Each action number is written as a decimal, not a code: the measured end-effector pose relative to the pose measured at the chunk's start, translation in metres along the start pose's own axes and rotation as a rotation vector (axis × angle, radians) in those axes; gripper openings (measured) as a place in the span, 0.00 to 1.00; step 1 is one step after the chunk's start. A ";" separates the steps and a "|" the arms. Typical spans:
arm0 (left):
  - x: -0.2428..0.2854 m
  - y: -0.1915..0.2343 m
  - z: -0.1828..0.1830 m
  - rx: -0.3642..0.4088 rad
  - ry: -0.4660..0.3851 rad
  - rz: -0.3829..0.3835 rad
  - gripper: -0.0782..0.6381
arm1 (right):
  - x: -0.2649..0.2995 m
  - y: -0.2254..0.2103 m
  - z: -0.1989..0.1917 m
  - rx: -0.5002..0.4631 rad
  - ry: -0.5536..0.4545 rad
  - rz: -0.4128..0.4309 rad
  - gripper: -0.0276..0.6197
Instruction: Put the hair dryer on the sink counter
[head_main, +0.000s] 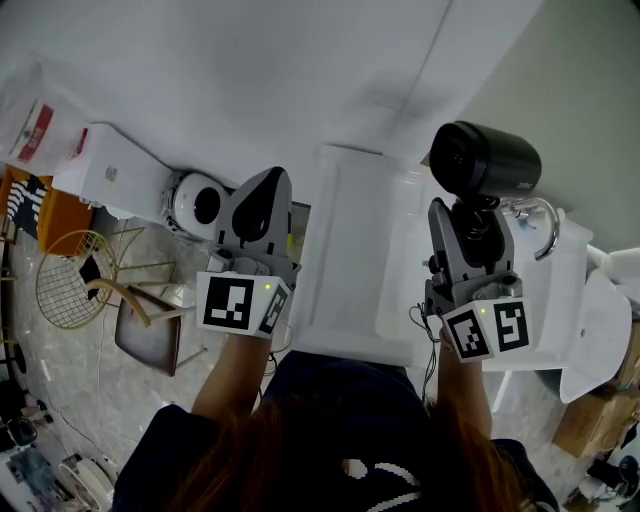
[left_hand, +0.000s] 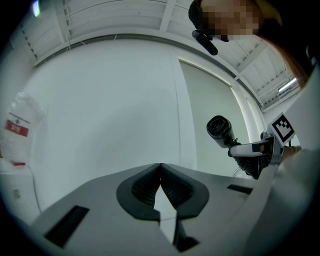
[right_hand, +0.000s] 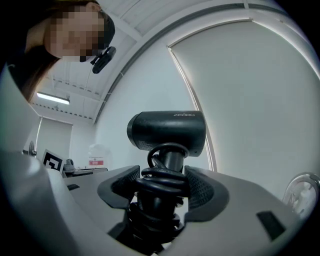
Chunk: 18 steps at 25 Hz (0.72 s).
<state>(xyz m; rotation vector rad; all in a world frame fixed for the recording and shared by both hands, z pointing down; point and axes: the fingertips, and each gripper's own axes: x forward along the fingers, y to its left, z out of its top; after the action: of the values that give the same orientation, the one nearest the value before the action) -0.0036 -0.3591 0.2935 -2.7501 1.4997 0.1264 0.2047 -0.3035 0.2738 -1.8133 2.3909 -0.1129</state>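
A black hair dryer (head_main: 485, 160) stands upright in my right gripper (head_main: 470, 218), its barrel above the jaws. In the right gripper view the hair dryer (right_hand: 167, 131) has its cord (right_hand: 161, 186) wound round the handle, and the ribbed pads press on that handle from both sides. The dryer hangs over the right part of the white sink counter (head_main: 345, 205). My left gripper (head_main: 262, 205) is held up left of the counter, shut with its tips touching and nothing between them. The left gripper view looks past its own shut left gripper (left_hand: 160, 166) to the hair dryer (left_hand: 220, 130) at the right.
A chrome faucet (head_main: 543, 228) curves up at the counter's right end. A white appliance (head_main: 120, 175) and a round white device (head_main: 200, 203) sit left of the counter. A gold wire chair (head_main: 72, 278) and a brown seat (head_main: 150, 338) stand on the floor at left.
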 end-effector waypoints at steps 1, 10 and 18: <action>-0.001 0.000 -0.001 0.000 0.002 0.009 0.13 | 0.000 0.000 -0.001 0.002 0.004 0.009 0.50; -0.002 0.002 -0.023 -0.021 0.014 0.041 0.13 | 0.004 -0.003 -0.032 0.033 0.074 0.037 0.50; 0.002 0.002 -0.049 -0.055 0.041 0.041 0.13 | 0.021 0.004 -0.100 0.177 0.216 0.046 0.50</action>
<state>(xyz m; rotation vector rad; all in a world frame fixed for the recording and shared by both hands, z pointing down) -0.0012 -0.3644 0.3427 -2.7814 1.5867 0.1138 0.1799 -0.3254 0.3706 -1.7440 2.4684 -0.5239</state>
